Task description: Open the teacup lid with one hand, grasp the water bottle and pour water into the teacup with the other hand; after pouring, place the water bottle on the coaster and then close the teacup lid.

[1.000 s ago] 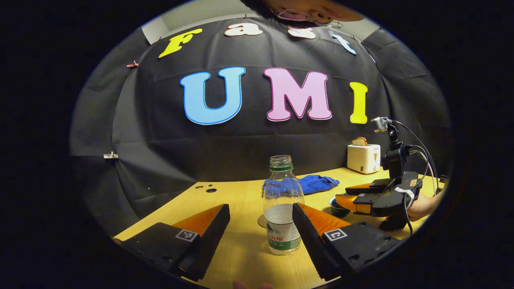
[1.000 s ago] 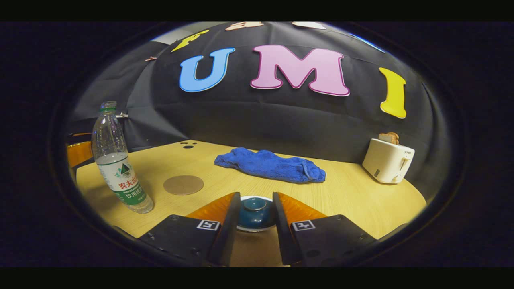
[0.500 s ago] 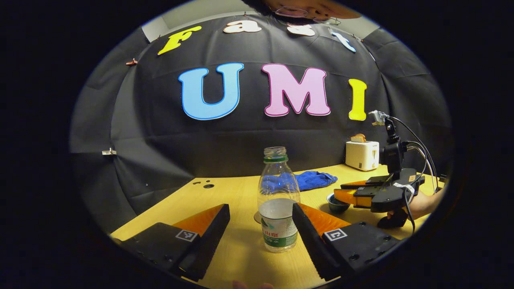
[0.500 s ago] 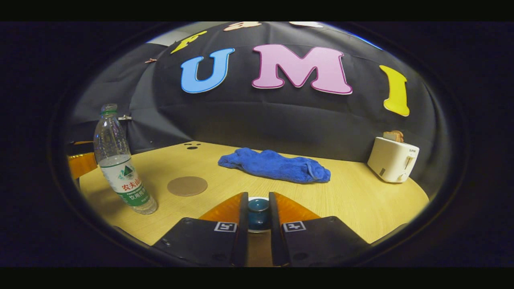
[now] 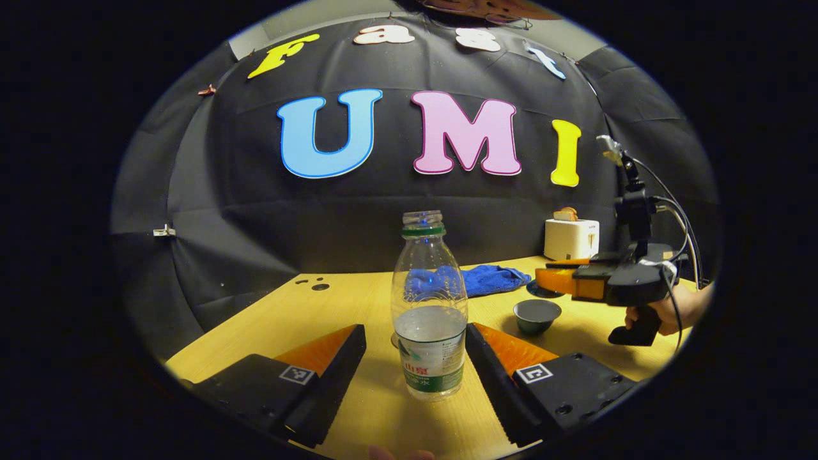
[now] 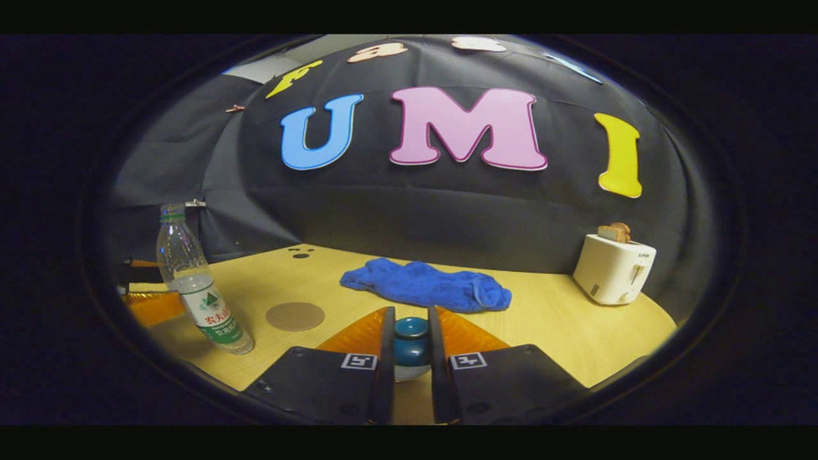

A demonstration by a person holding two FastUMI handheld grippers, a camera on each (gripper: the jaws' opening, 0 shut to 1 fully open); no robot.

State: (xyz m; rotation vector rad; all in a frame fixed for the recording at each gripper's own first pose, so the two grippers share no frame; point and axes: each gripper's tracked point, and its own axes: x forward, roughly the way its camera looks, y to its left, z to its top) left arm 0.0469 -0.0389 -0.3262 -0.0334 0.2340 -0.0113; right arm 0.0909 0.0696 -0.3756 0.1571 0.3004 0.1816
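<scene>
Already the lid (image 6: 410, 338) is off — right gripper (image 6: 409, 348) clamps it clear of the teacup (image 5: 537, 314).
Left gripper (image 5: 415, 364) straddles the water bottle (image 5: 429, 319), fingers wide — not yet gripping.

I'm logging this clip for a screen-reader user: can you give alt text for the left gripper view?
An uncapped water bottle stands on a wooden table between the open left gripper. To its right, the right gripper holds the lid above an open teacup, with a blue cloth and toaster behind.

Black cloth wall (image 6: 447, 204) behind a light wooden table (image 6: 562, 319), dimly lit.
</scene>
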